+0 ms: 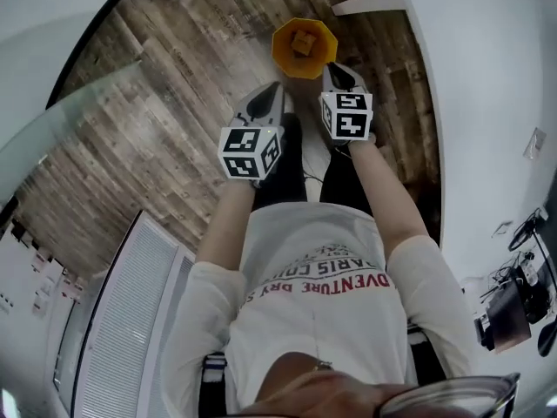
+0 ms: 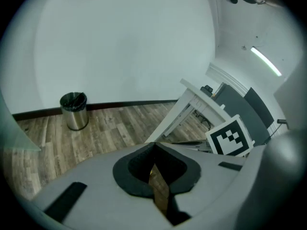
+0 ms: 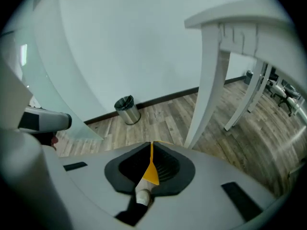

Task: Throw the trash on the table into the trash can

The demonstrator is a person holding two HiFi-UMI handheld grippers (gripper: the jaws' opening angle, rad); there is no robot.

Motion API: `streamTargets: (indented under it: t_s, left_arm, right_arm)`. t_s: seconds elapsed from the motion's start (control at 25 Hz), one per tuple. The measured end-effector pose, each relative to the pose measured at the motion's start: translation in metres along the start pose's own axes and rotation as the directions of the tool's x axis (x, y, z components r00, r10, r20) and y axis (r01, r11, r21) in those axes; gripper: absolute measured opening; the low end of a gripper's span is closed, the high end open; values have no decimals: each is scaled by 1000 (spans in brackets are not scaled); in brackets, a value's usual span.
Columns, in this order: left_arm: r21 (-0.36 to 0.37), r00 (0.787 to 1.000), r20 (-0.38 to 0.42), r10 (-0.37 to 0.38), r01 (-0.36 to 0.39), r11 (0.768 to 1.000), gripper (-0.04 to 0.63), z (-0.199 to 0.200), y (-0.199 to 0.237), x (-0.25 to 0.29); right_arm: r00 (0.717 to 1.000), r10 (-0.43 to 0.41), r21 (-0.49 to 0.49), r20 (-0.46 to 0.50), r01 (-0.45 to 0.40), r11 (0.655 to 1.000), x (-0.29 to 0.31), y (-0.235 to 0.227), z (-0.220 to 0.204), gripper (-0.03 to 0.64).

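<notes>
In the head view an orange trash can (image 1: 304, 49) stands on the wooden floor in front of the person's feet, with a small brownish piece of trash (image 1: 302, 40) inside it. My left gripper (image 1: 265, 96) hovers just left of the can. My right gripper (image 1: 341, 75) is at the can's right rim. In the left gripper view the left gripper (image 2: 154, 145) has its jaws together, and only floor shows through the slit. The right gripper (image 3: 151, 145) also has its jaws together, with a sliver of the orange can (image 3: 150, 172) visible through the gap below. I see nothing held in either one.
A small silver bin with a black liner (image 2: 73, 110) (image 3: 126, 109) stands by the far wall. A white table (image 3: 240, 18) and its leg (image 3: 207, 85) rise close on the right; a white table also shows in the left gripper view (image 2: 192, 102). A glass panel (image 1: 61, 120) stands at the left.
</notes>
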State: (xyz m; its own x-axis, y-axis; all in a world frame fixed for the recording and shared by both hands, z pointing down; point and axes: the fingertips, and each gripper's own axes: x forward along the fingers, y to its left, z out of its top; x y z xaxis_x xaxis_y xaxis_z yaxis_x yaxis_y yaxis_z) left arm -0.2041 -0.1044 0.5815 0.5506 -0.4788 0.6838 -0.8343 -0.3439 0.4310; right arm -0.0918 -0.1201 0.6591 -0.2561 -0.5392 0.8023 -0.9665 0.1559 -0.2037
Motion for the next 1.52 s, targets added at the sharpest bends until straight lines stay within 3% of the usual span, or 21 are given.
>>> streamTargets:
  t_s: [0.24,0.4,0.52,0.64,0.8,1.0,1.16,1.32,1.44,1.52]
  left_arm:
    - [148,992,56,-117,107,983,23,81,-99,-42]
    - [249,965,89,-248,220,943,23,126,-179,-60]
    - [309,936,75,-343,305,901,23,138,-242,-65]
    - [392,903,23,-428,386,835,23,135,-312,-65]
    - [494,845,-31,-534,477,727,23,122,-411,-66]
    - [593,744,-88,-662,573,565,23,101,-535,-64]
    - [623,669,-147,-729,634,457,23,69,-620,-64]
    - [626,612,-187,-768,677,386,23,33,-680,-71]
    - [643,592,-227,-773,687,337,23,9,-712,-74]
    - [648,585,-247,-773,692,317,23,-3,-727,-76]
  right_arm:
    - [979,-41,137,200,14,990,-128,-17,80,29]
    - [931,-149,201,334,84,976,-218,-53,123,26]
    - [889,-260,260,378,167,951,-282,-89,130,26]
    - [840,-359,321,406,237,917,-346,-130,120,26]
    - [770,-465,395,437,300,868,-430,-187,87,26]
    - [676,-582,541,453,310,781,-523,-258,24,26]
    - [601,-684,623,412,363,693,-584,-302,-39,26]
    - [545,-748,654,379,414,633,-633,-325,-91,26]
    - [514,-782,677,352,437,592,-660,-338,-122,26]
    - [502,-798,696,334,439,568,-671,-345,-138,26]
